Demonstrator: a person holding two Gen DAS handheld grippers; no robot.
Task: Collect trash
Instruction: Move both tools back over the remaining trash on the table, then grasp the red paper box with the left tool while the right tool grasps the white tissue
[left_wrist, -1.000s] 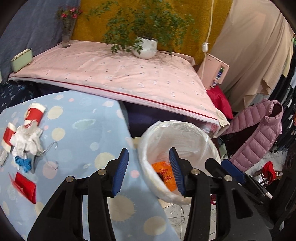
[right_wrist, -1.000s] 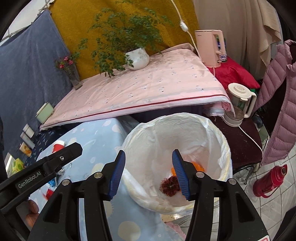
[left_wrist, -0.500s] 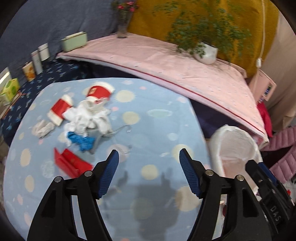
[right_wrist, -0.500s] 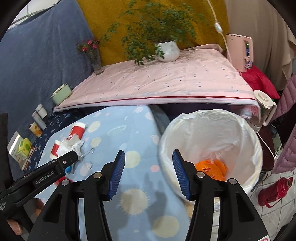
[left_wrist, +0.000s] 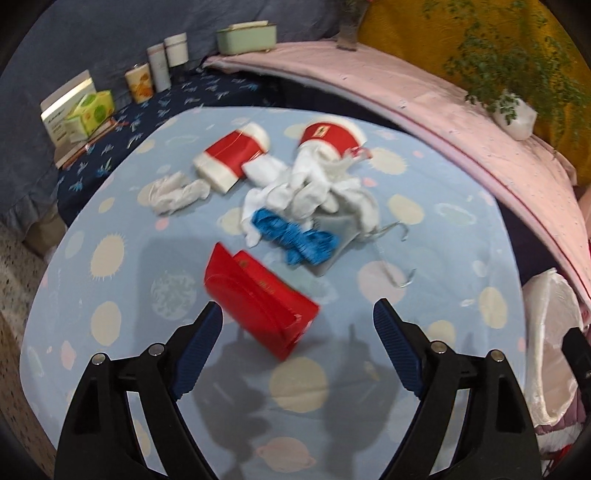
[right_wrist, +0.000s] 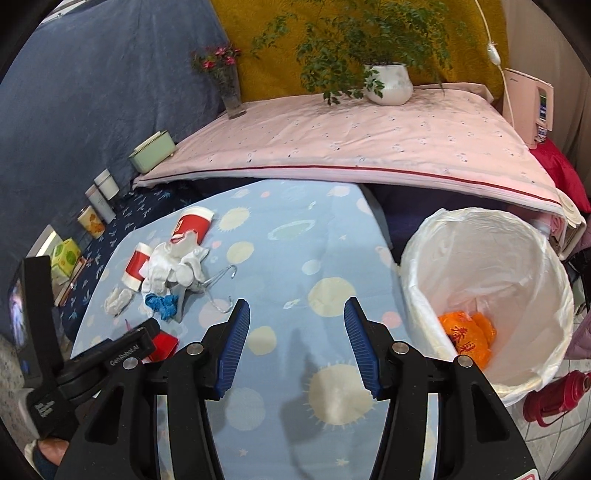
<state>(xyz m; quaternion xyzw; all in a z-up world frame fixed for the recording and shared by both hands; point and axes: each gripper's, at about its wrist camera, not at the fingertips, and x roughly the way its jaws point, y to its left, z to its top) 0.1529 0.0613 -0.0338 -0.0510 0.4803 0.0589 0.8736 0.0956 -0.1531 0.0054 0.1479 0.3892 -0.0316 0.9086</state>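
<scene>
The left gripper (left_wrist: 297, 323) is hanging over the blue spotted tablecloth (left_wrist: 424, 236) with its jaws standing wide; they have just been opening, and nothing is sitting between them. A flattened red box (left_wrist: 258, 302) is lying on the cloth just ahead of the left gripper, slightly toward its left finger, not touching either pad. Beyond the box, a crumpled blue glove (left_wrist: 295, 236) is resting against a heap of white gloves (left_wrist: 314, 188). Two red-and-white paper cups (left_wrist: 232, 155) are lying on their sides at the far edge of that heap, and a small white wad (left_wrist: 173, 192) is lying apart to the left. A wire hanger (left_wrist: 397, 254) is lying to the right of the heap.

The right gripper (right_wrist: 293, 343) is pointing down at a bare stretch of the cloth, its jaws parted to a moderate width and holding nothing. The trash pile is lying well to its left. The bin with a white liner (right_wrist: 424, 266) is standing beside the table to its right, with orange trash (right_wrist: 467, 332) lying at the bottom.
</scene>
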